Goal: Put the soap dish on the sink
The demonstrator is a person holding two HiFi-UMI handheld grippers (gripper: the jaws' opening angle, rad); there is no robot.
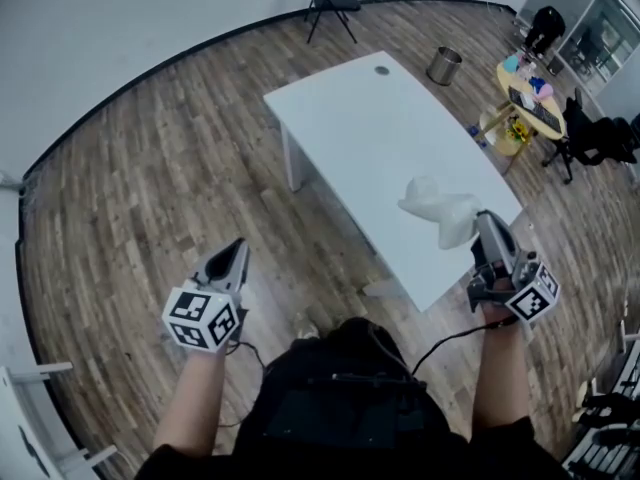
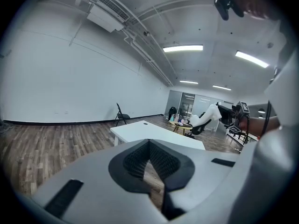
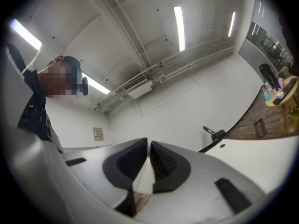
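Note:
A white, lumpy thing (image 1: 436,206), apparently the soap dish, hangs over the near right corner of the white table (image 1: 350,118). My right gripper (image 1: 483,222) is shut on one end of it. In the right gripper view a thin white wedge of the dish (image 3: 145,178) sits between the pads of that gripper (image 3: 148,147). The left gripper view shows the dish (image 2: 208,115) held up in the air at far right. My left gripper (image 1: 238,249) is over the wood floor to the left of the table, its pads (image 2: 140,160) meeting at the tips with nothing in them. No sink is in view.
A metal bin (image 1: 444,65) stands beyond the table's far end, with a folding chair (image 1: 331,2) by the back wall. A small yellow round table (image 1: 528,96) with clutter and a black office chair (image 1: 598,134) stand at right. Wood floor lies on the left.

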